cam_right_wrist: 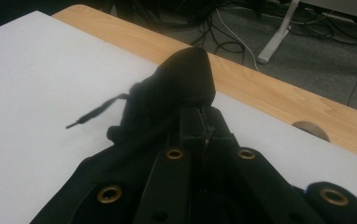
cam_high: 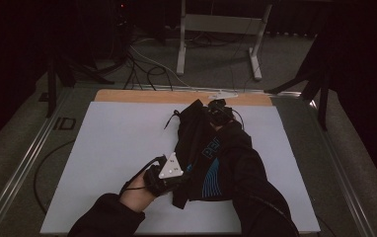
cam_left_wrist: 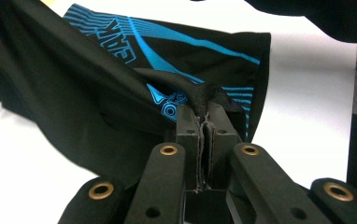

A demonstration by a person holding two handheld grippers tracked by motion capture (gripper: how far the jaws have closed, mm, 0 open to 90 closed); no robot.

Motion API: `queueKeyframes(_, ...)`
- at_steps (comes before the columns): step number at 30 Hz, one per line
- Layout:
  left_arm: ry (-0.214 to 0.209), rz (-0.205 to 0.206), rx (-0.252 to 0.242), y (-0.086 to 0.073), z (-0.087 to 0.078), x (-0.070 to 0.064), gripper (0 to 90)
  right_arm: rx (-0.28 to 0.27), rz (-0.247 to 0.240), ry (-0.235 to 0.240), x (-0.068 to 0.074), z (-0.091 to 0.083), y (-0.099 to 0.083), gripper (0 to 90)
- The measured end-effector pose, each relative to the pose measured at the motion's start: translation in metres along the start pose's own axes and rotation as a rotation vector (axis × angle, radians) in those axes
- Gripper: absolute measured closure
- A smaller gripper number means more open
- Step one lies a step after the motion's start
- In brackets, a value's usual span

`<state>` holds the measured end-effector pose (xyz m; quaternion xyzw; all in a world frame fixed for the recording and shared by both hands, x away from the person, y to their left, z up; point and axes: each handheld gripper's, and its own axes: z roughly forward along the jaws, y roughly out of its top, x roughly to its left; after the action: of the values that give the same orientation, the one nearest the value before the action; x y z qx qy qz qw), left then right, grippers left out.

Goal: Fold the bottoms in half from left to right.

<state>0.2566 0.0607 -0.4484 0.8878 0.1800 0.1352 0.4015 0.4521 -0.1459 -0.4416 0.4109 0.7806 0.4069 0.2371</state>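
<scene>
Left gripper (cam_high: 179,178), jaws clamped on near hem of black shorts (cam_high: 196,148) with blue print lying mid white table (cam_high: 117,148), right gripper (cam_high: 218,112) pinched shut on the shorts' far waistband end, drawstring (cam_right_wrist: 97,112) trailing.

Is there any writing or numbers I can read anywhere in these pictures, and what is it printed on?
"PE": pale letters on the black garment, high view; the word runs on under a fold and is hidden.
Blue lettering on the garment's blue print, left gripper view: sideways and blurred, not readable.
"ID": dark marking on the floor beside the white table, high view; faint, so uncertain.
No numbers are readable.
</scene>
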Motion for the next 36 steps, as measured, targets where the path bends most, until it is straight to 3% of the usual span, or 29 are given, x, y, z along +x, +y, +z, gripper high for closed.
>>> queueKeyframes(12,-0.046,0.022,0.005,0.018,0.035,-0.011,87.7,0.001,-0.005,-0.028,-0.023,-0.010,-0.010,89.6)
queueKeyframes(36,-0.081,0.047,-0.001,0.046,0.087,-0.023,87.7,0.036,0.018,-0.114,-0.069,-0.011,-0.037,89.5)
